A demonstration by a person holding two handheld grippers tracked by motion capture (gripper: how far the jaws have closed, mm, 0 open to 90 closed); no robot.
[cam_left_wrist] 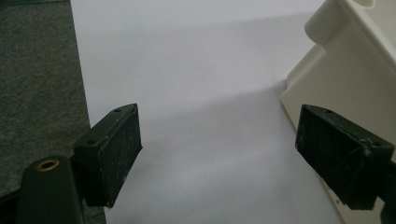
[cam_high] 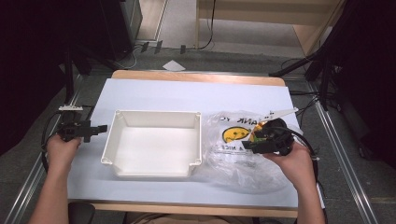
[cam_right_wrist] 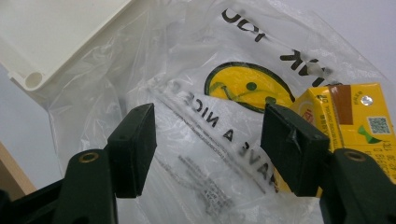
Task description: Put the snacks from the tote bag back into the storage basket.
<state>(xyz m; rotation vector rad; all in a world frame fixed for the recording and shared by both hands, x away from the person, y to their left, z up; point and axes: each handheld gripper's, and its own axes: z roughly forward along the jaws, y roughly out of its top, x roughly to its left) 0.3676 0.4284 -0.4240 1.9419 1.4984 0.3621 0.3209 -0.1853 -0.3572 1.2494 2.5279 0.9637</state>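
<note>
Tongs (cam_right_wrist: 208, 149) over crinkly clear plastic bag (cam_right_wrist: 187, 93)

One white bin (cam_high: 152, 144), one plastic bag (cam_high: 233, 154), one yellow carton (cam_right_wrist: 350, 116).

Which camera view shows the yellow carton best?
The right gripper view: the yellow carton is close and sharp beside the plastic bag, its printing visible. The high view shows it small, mostly hidden behind the right gripper. The left gripper view faces the white bin instead.
</note>
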